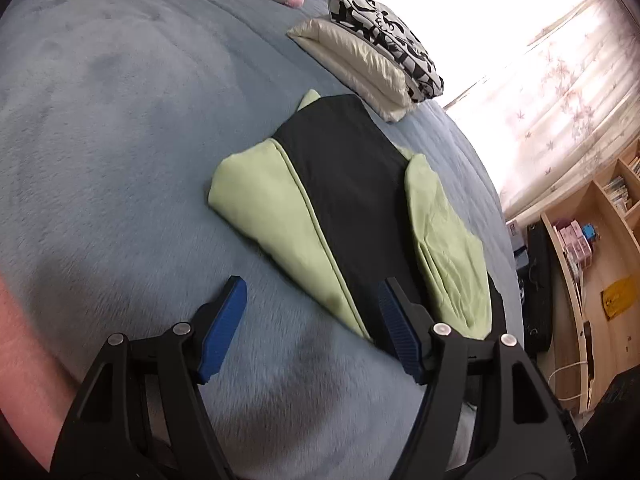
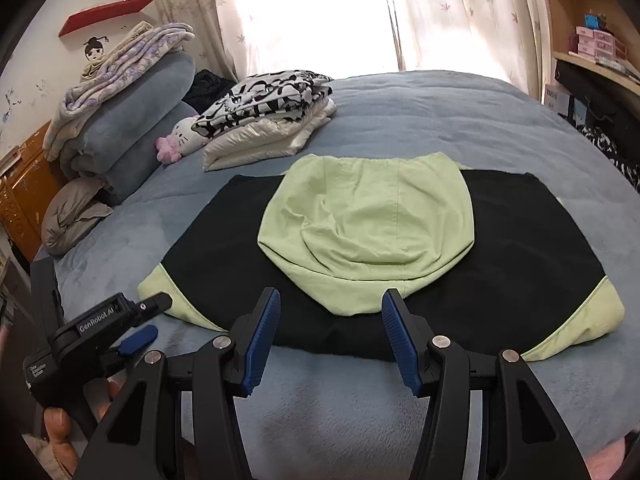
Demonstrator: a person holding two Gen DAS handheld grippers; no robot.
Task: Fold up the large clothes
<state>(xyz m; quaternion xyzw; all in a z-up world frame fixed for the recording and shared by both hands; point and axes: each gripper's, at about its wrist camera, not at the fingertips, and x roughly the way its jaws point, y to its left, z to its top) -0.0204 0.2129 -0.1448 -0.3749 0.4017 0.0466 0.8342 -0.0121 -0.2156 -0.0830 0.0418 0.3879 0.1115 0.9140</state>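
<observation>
A black and pale green hooded garment is spread flat on the blue fleece bed cover, its green hood laid over the black back. The right gripper is held released just short of the near hem, nothing between its blue pads. The left gripper is likewise spread wide at the garment's side edge, gripping nothing. Folded clothes are stacked beyond.

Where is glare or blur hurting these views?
Left wrist view: window blown out at upper right, fisheye bends the bed, hoodie sharp. Right wrist view: window washed out top centre, hoodie clear, dark vignette at corners.
</observation>
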